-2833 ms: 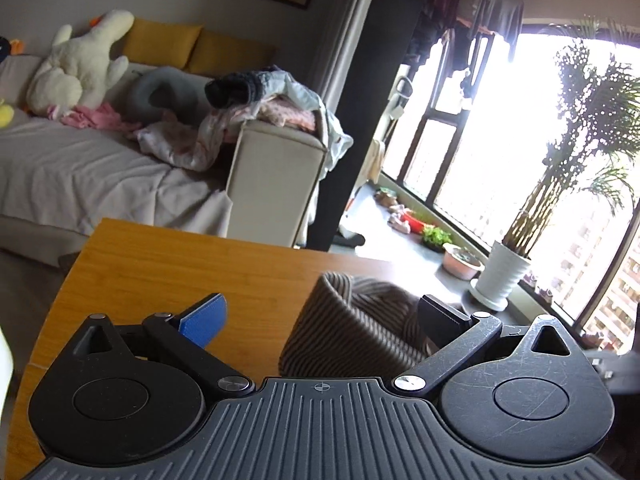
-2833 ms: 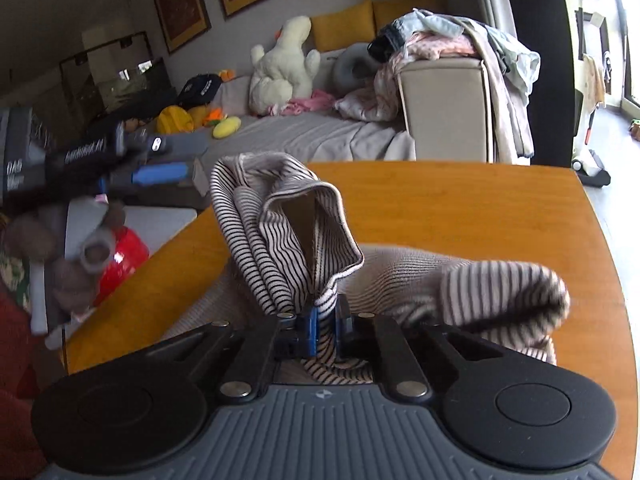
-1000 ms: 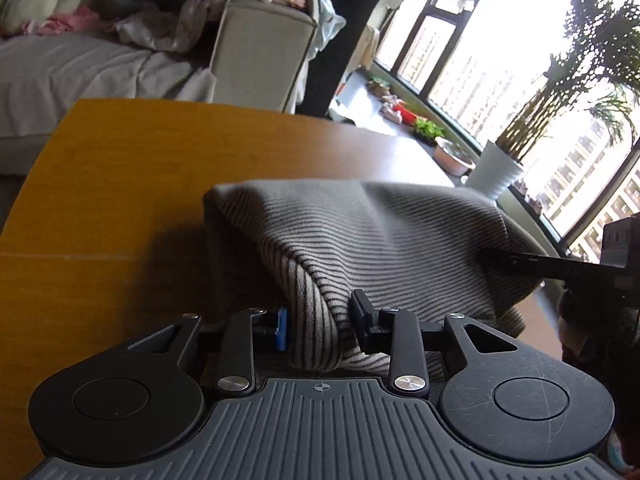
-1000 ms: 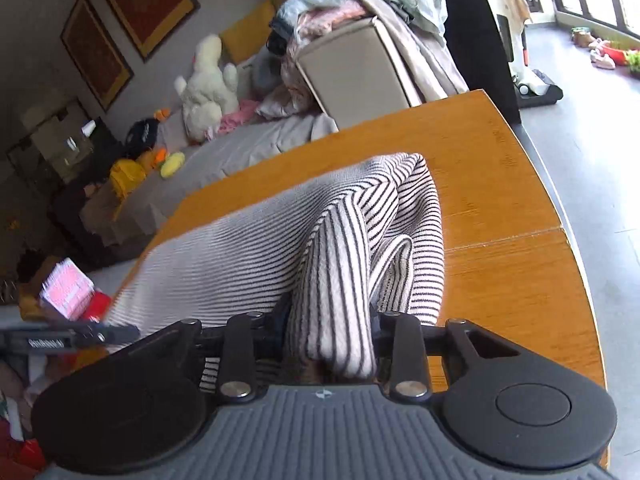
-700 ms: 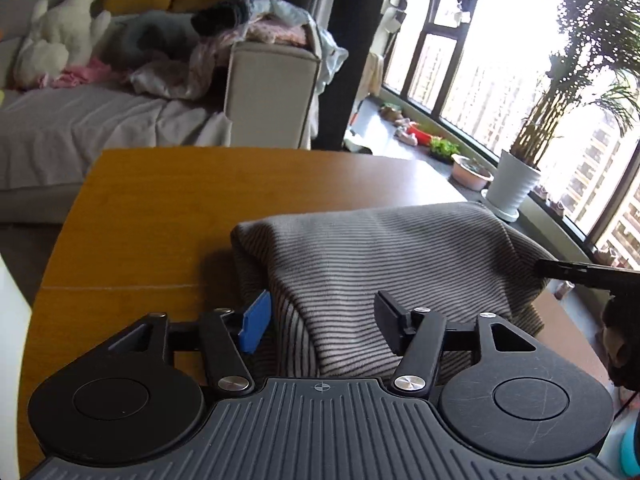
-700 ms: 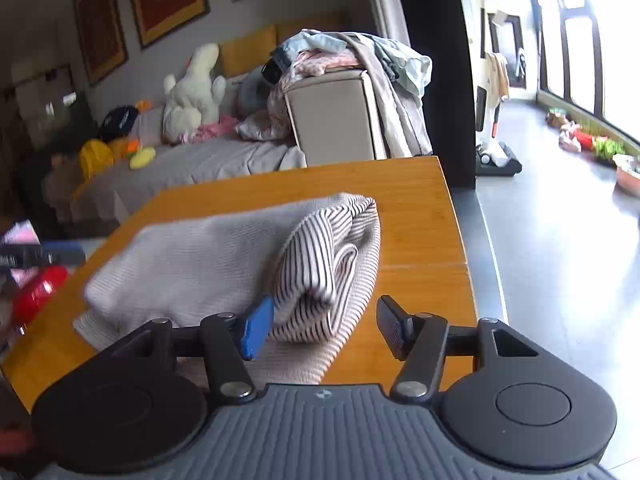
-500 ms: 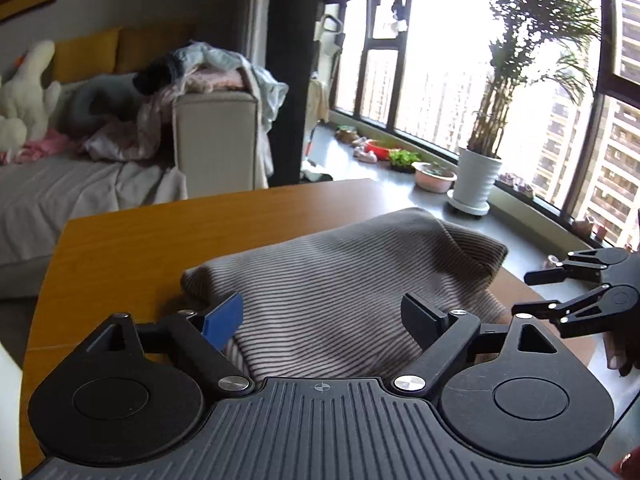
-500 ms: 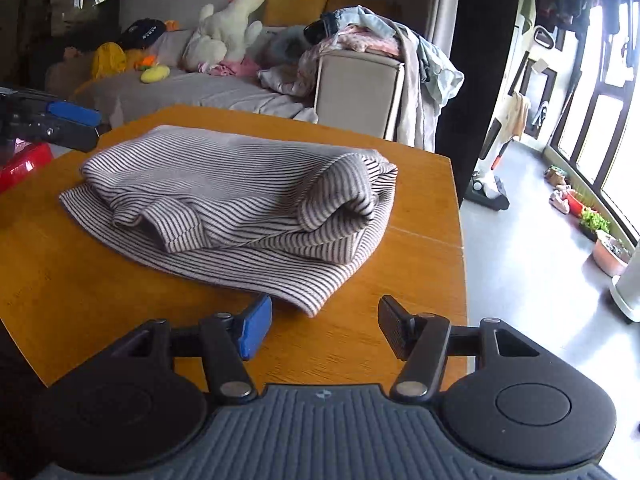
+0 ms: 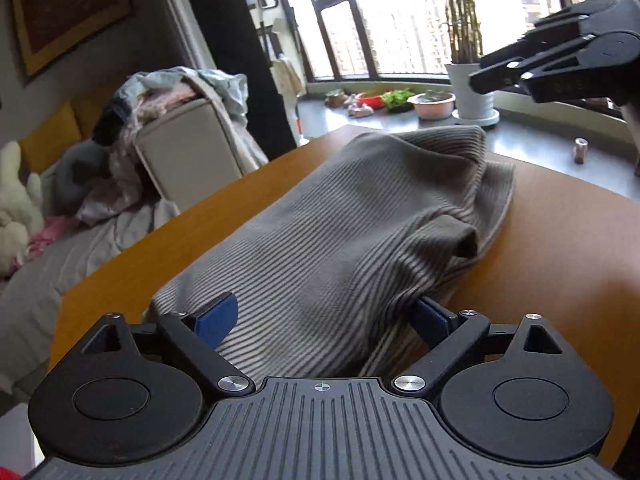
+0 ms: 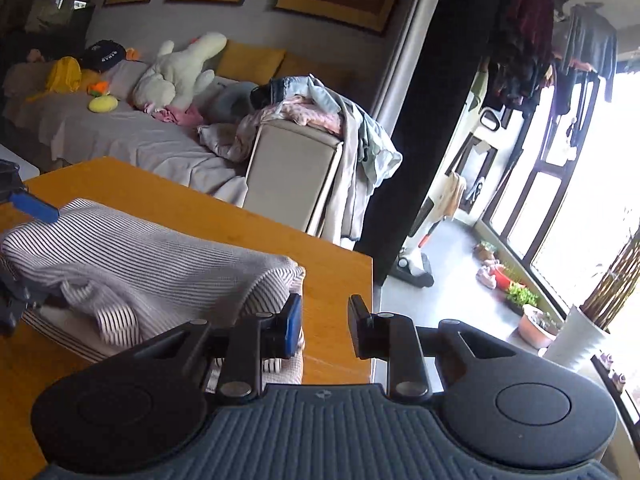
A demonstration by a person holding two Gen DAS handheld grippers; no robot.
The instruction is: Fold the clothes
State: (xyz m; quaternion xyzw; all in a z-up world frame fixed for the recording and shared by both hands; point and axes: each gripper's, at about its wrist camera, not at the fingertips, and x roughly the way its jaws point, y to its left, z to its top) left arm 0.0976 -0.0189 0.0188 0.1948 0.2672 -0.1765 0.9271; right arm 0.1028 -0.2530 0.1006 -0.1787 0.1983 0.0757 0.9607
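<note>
A grey-and-white striped sweater (image 9: 352,232) lies folded in a thick bundle on the wooden table (image 9: 560,248). My left gripper (image 9: 326,316) is open, its fingers straddling the near end of the bundle, one finger tucked under a fold. The sweater also shows in the right wrist view (image 10: 152,268). My right gripper (image 10: 323,322) is open and empty at the sweater's right end, above the table edge (image 10: 340,280). The right gripper also shows in the left wrist view (image 9: 560,56), raised beyond the sweater.
A sofa (image 10: 120,136) with plush toys stands behind the table. A beige armrest (image 10: 292,176) heaped with clothes is beside it. Potted plants (image 10: 576,336) line the window. The table ends just right of the sweater.
Both grippers let go of the sweater and opened. The left gripper has moved in over the near end of the bundle. The right gripper has narrowed and shifted to the sweater's right end.
</note>
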